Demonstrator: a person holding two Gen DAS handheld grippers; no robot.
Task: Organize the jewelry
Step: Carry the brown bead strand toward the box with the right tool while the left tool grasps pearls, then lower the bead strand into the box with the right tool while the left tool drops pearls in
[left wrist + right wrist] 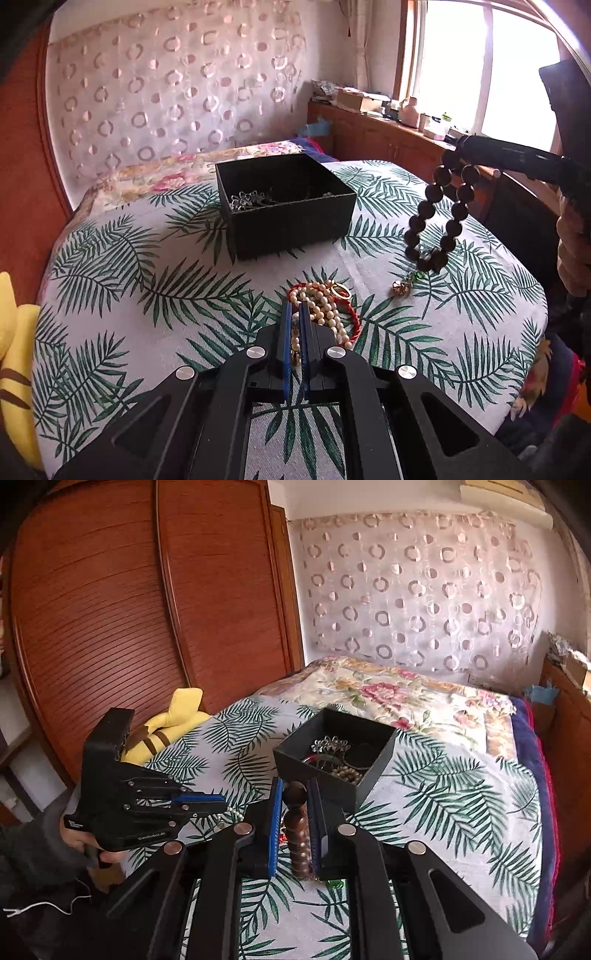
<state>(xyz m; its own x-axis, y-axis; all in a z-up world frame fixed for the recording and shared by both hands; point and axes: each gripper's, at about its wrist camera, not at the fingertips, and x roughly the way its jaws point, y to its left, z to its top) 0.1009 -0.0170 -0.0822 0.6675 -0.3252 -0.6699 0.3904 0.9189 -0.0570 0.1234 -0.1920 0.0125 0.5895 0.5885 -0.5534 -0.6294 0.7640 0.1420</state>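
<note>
A black open box (291, 218) (373, 771) with silver and bead jewelry inside stands on the leaf-print bedspread (147, 266). In front of it lies a heap of pearl necklace (325, 302), red cord (355, 317) and a gold ring (341, 291). My left gripper (294, 308) is shut on a strand of the pearl necklace. In the right wrist view the left gripper (221, 799) shows at the left with pearls trailing below it. My right gripper (294, 788) is shut on a dark wooden bead bracelet (297, 834), whose loop (439, 218) hangs above the bed at the right.
A small gold and green trinket (404, 284) lies on the bedspread under the hanging bracelet. A yellow plush toy (173, 720) sits at the bed's left edge by the wooden wardrobe (110, 609). A floral quilt (388, 698) covers the far end. A cluttered window ledge (388, 110) runs along the right.
</note>
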